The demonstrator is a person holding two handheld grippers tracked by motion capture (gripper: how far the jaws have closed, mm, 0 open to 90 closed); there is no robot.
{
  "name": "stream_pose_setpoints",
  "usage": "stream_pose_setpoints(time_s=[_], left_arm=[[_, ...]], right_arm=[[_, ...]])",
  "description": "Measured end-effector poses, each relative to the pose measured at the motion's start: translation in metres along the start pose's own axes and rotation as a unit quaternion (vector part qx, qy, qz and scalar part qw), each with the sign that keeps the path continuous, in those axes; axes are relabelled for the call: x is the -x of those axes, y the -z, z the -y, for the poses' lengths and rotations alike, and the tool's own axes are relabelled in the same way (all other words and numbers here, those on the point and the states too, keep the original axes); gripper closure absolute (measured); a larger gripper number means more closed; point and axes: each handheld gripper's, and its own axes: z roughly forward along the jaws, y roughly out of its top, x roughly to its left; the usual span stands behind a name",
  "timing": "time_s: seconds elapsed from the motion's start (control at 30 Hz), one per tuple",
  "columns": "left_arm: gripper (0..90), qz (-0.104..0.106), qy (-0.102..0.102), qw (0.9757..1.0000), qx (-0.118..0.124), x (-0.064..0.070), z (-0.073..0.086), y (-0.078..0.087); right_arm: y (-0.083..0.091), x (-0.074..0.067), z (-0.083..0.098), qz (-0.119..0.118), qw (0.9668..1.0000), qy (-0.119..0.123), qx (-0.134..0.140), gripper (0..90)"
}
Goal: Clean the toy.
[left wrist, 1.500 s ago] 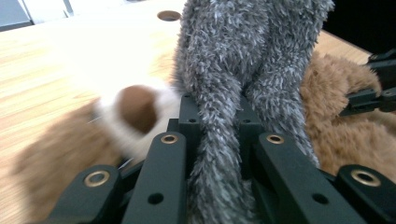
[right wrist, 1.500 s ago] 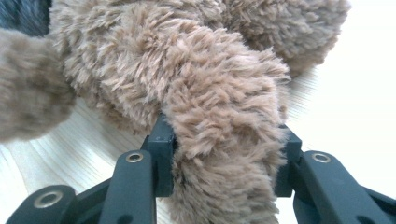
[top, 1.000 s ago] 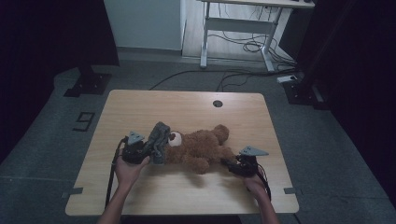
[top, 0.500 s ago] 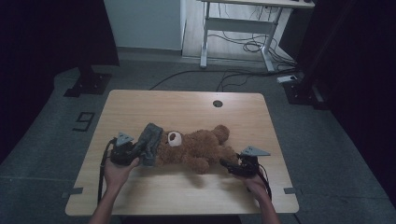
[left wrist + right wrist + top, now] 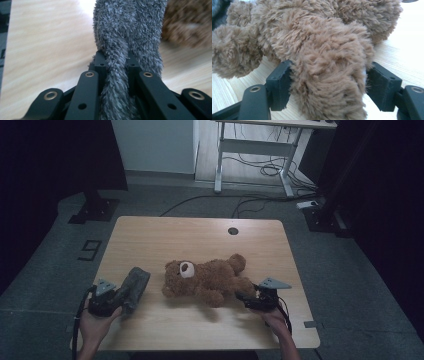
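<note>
Left gripper: jaws drawn close together and clamped on a fold of the grey plush cloth. In the left gripper view the grey pile is squeezed thin between the two black jaws and bulges out wider beyond them. Held in the person's left hand, near the table's front left edge.

Grey plush cloth: a bunched, elongated piece, lying on the table to the left of the bear, apart from its head.

Right gripper: jaws have just been opening and now stand wide. In the right gripper view a leg of the teddy bear sits between them; the left pad lies against the fur, the right pad stands just off it, with fur tips brushing it. Held in the person's right hand, near the front right edge.

Teddy bear: brown plush, pale muzzle, lying on its side across the middle of the table, head toward the left gripper, legs toward the right.

Table: light wood, with a round dark cable hole near the far edge.
</note>
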Motion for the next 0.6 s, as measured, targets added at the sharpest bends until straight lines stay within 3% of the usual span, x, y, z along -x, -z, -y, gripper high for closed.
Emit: stream_pose_setpoints(time_s=[0.17,0.43,0.5,0.53,0.6], left_arm=[[75.7,-0.014,0.007,0.9994,-0.031,-0.009,0.012,-0.012],[70.6,-0.024,0.001,0.9985,-0.049,-0.008,0.014,-0.027],[63.2,-0.027,0.003,0.9984,-0.050,-0.008,0.014,-0.026],[52.7,-0.027,0.003,0.9985,-0.047,-0.009,0.013,-0.024],[40.1,-0.025,0.003,0.9993,-0.028,-0.008,0.011,-0.016]], right_arm=[[0.001,0.000,0.000,-0.002,1.0000,-0.001,0.001,27.6],[0.002,0.001,0.000,0.001,1.0000,-0.006,0.004,26.6],[0.003,0.002,0.000,0.000,1.0000,-0.006,0.005,25.8],[0.004,0.003,0.000,0.000,1.0000,-0.008,0.006,23.9],[0.006,0.003,-0.001,0.004,0.9998,-0.015,0.009,20.9]])
